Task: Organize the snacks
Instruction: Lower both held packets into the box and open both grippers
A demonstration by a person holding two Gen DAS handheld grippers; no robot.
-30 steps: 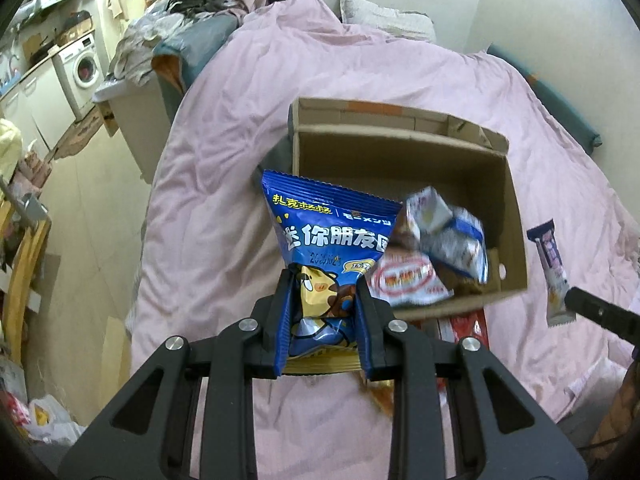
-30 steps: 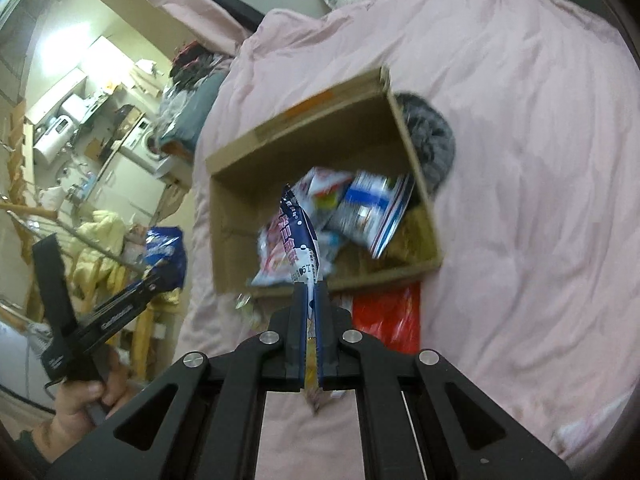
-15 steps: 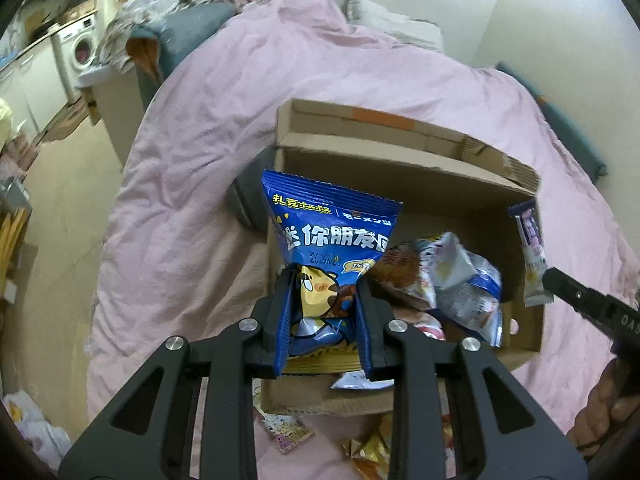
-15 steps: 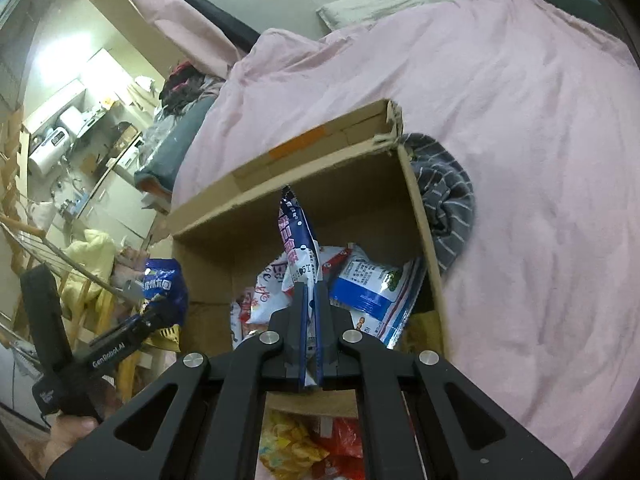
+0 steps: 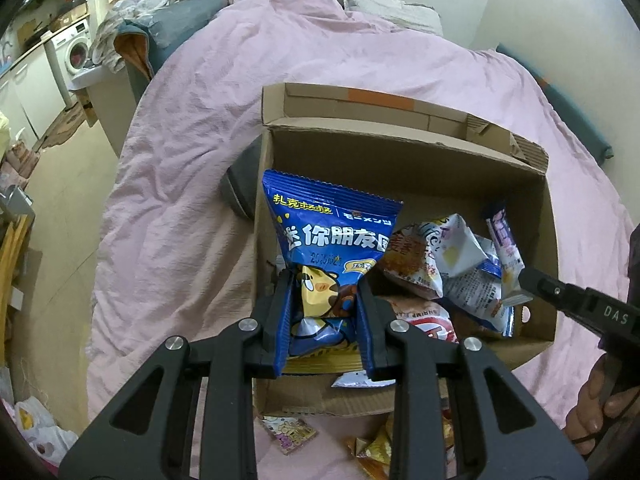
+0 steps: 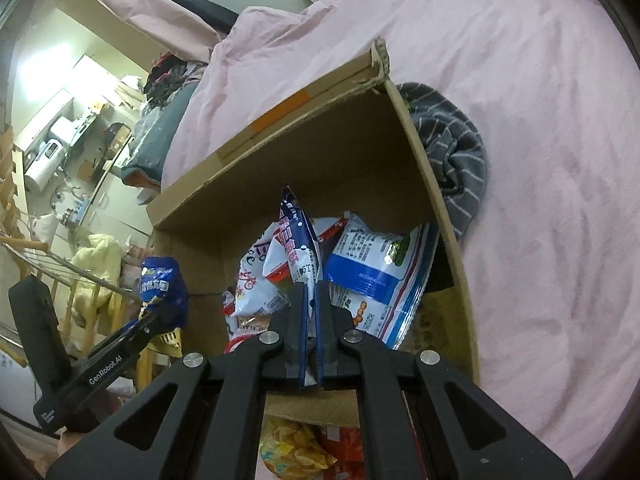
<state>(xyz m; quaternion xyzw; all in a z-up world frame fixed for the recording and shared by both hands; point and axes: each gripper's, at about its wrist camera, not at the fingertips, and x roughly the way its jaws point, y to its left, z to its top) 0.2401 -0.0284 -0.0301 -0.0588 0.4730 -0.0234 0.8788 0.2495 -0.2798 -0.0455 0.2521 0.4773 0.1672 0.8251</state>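
Observation:
My left gripper (image 5: pixel 325 280) is shut on a blue snack bag (image 5: pixel 332 232) with a cartoon figure, held upright over the left part of an open cardboard box (image 5: pixel 400 156). My right gripper (image 6: pixel 309 292) is shut on a slim purple-and-white snack packet (image 6: pixel 298 236), held edge-on above the box (image 6: pixel 320 152). In the left wrist view that packet (image 5: pixel 504 240) hangs over the box's right side. Several snack bags (image 5: pixel 452 264) lie inside the box. The blue bag (image 6: pixel 162 284) shows at the left of the right wrist view.
The box rests on a pink bedspread (image 5: pixel 192 128). A grey striped cloth (image 6: pixel 456 152) lies against the box's far right wall. Loose snack packets (image 5: pixel 288 432) lie on the bed in front of the box. A washing machine (image 5: pixel 72 52) and floor are off to the left.
Both grippers have come down and forward toward the box with their snacks. The box now fills more of each view, and the slim packet now hangs over the box's inside.

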